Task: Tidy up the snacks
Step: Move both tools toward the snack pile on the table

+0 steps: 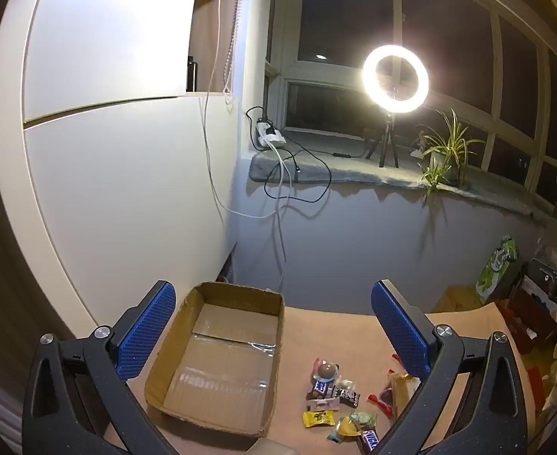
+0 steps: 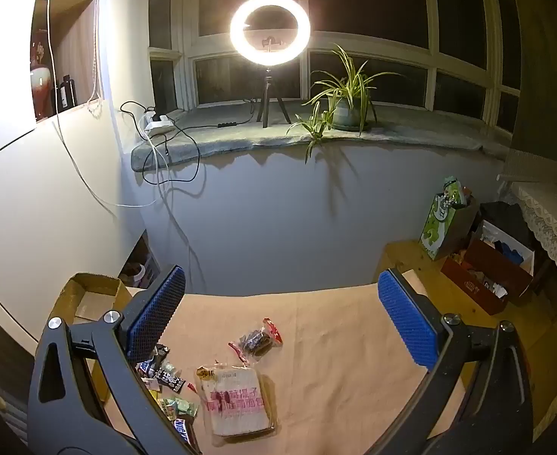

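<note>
An open, empty cardboard box (image 1: 218,356) sits on the tan table at the left; its corner also shows in the right wrist view (image 2: 89,292). A pile of small wrapped candies (image 1: 335,398) lies to the right of the box; it also shows in the right wrist view (image 2: 168,390). A clear bag of sliced bread (image 2: 237,402) and a dark snack in a clear red-ended wrapper (image 2: 255,341) lie near the middle. My left gripper (image 1: 274,326) is open and empty above the box and candies. My right gripper (image 2: 280,314) is open and empty above the bread.
A lit ring light on a tripod (image 2: 270,34) and a potted plant (image 2: 344,106) stand on the windowsill, with a power strip and cables (image 2: 157,125) at its left end. A green bag (image 2: 445,220) and boxes of clutter (image 2: 490,265) sit right of the table. A white cabinet (image 1: 108,151) stands at the left.
</note>
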The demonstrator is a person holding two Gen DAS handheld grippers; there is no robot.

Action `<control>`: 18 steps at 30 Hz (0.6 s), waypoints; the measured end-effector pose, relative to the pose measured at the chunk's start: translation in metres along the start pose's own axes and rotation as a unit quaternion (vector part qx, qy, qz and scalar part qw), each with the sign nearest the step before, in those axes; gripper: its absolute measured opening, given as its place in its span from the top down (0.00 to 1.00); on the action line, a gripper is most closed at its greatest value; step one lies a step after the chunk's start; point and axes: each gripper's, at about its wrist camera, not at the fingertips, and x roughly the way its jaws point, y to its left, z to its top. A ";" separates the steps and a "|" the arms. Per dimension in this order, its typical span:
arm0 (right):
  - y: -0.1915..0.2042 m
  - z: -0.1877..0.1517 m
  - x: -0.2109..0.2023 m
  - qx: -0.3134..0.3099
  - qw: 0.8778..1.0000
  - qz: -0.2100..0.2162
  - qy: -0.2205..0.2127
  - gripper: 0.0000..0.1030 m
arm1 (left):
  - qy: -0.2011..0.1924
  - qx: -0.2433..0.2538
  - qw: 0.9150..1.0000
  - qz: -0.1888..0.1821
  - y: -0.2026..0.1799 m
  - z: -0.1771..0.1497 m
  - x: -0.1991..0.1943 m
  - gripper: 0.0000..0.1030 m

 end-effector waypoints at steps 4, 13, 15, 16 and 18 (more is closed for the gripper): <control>-0.001 -0.003 -0.001 0.000 1.000 0.000 0.003 0.00 | 0.000 0.003 1.000 -0.002 0.001 0.000 0.002 0.01; -0.001 0.000 0.000 0.001 1.000 0.000 0.008 0.00 | 0.001 0.004 1.000 -0.002 -0.002 0.002 0.006 0.01; -0.001 -0.001 0.000 0.000 1.000 0.001 0.009 0.00 | 0.000 0.005 1.000 -0.001 -0.002 0.002 0.006 0.01; -0.001 -0.001 -0.001 0.000 1.000 0.001 0.009 0.00 | 0.000 0.005 1.000 -0.001 -0.003 0.001 0.006 0.01; 0.000 -0.001 -0.001 -0.001 1.000 0.002 0.009 0.00 | 0.001 0.004 1.000 -0.001 -0.002 -0.001 0.004 0.01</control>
